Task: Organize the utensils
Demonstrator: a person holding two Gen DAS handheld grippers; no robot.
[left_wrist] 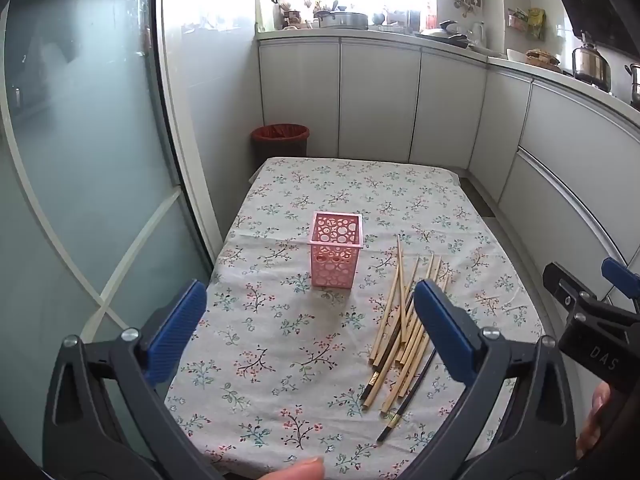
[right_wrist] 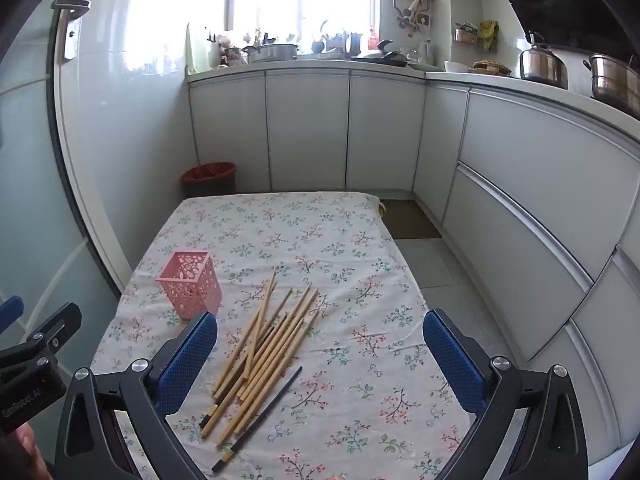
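Note:
A pink perforated holder [left_wrist: 337, 255] [right_wrist: 190, 284] stands upright and empty on the floral tablecloth. To its right lies a loose pile of several bamboo chopsticks [left_wrist: 404, 320] [right_wrist: 267, 350], with black chopsticks [left_wrist: 408, 404] [right_wrist: 260, 420] among them and along their right side. My left gripper [left_wrist: 310, 320] hovers open above the near part of the table, nothing between its blue pads. My right gripper [right_wrist: 320, 348] also hovers open, the pile lying on the cloth below the space between its fingers. Each gripper shows at the edge of the other's view.
The table [left_wrist: 360, 184] [right_wrist: 280, 216] has its left side by a frosted glass door [left_wrist: 80, 160]. A red-lined bin [left_wrist: 280, 138] [right_wrist: 209, 176] stands beyond the far edge. White cabinets [right_wrist: 520, 200] curve round the back and right, their counter crowded with pots.

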